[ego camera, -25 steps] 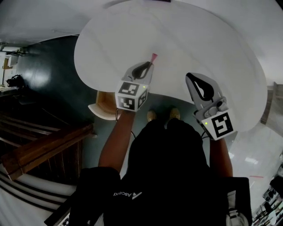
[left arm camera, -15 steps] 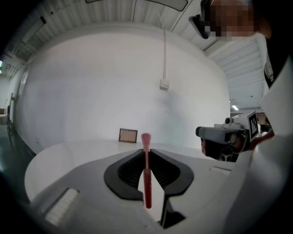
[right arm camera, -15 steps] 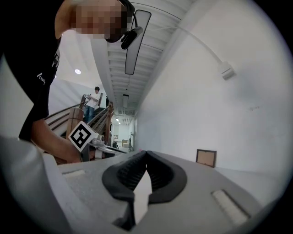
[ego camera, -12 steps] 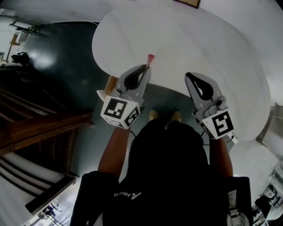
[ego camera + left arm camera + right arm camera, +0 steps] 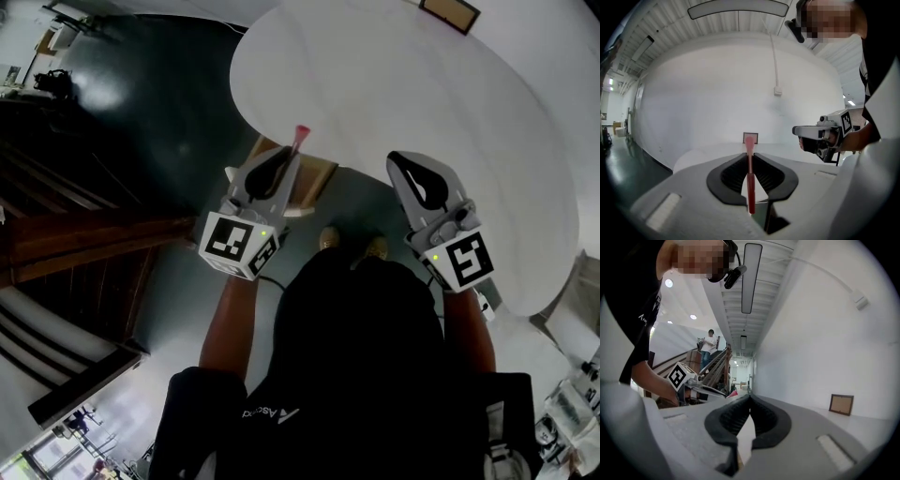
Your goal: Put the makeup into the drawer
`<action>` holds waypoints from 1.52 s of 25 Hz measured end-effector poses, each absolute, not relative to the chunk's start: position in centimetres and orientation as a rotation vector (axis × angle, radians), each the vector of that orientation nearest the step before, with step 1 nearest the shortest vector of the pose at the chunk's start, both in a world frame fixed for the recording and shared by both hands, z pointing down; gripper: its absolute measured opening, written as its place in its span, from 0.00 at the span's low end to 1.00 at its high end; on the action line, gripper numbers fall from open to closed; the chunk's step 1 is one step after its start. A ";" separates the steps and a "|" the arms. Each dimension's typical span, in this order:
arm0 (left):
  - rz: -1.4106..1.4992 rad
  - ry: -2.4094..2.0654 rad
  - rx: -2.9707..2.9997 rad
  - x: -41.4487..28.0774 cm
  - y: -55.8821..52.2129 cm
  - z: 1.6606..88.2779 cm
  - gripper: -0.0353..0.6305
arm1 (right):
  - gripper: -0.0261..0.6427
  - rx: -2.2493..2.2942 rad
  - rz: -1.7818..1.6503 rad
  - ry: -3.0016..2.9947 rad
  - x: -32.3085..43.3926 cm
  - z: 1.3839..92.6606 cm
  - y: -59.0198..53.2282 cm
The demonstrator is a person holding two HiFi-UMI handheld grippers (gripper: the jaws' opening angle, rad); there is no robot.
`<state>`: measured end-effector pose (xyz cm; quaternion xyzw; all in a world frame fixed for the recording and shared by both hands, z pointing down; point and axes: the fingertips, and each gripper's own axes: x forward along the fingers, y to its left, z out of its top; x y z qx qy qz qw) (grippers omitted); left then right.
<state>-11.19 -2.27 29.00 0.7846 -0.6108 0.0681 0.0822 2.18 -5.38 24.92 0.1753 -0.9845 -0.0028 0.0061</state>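
Two grippers are up in front of us, side by side at the near edge of the white counter (image 5: 403, 84). The left gripper (image 5: 289, 157) is clenched on the makeup stick (image 5: 750, 183). In its own view the thin red stick stands upright between the ribbed black pads. Its lower end hangs below the jaws and its paler pink top pokes up past the tips.

From the head view that pink top reaches out beyond the left gripper toward the counter's rim. Directly behind the left gripper in that view sits the open drawer (image 5: 316, 178), wooden inside, pulled out from under the counter's edge. So the makeup stick is up in the gripper, over the drawer as we look down, and not yet inside it.

Over to the right gripper (image 5: 749, 397): it is closed on nothing. Its black pads meet at the tips, leaving only a narrow wedge of light lower down. It is held level with the left one but well apart from it, and both point the same way, toward the counter.

At the far side of the counter a small picture frame (image 5: 841, 404) stands by the white wall. Below us our shoes (image 5: 325, 242) show on the dark, glossy floor (image 5: 159, 112), between our arms. A wooden staircase (image 5: 84, 253) runs along the left.
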 end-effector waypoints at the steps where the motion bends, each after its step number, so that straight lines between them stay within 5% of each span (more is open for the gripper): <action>1: 0.216 -1.826 2.335 -11.9 -1.9 29.4 0.13 | 0.04 0.541 0.001 -3.076 1.6 25.2 -5.2; 11: 0.362 -1.709 2.377 -17.1 0.1 33.3 0.13 | 0.04 0.488 0.006 -3.021 -4.0 26.8 -3.5; 38: 1.264 -0.661 2.680 -15.9 -1.4 53.5 0.13 | 0.04 0.467 0.032 -2.718 -6.8 37.9 -0.5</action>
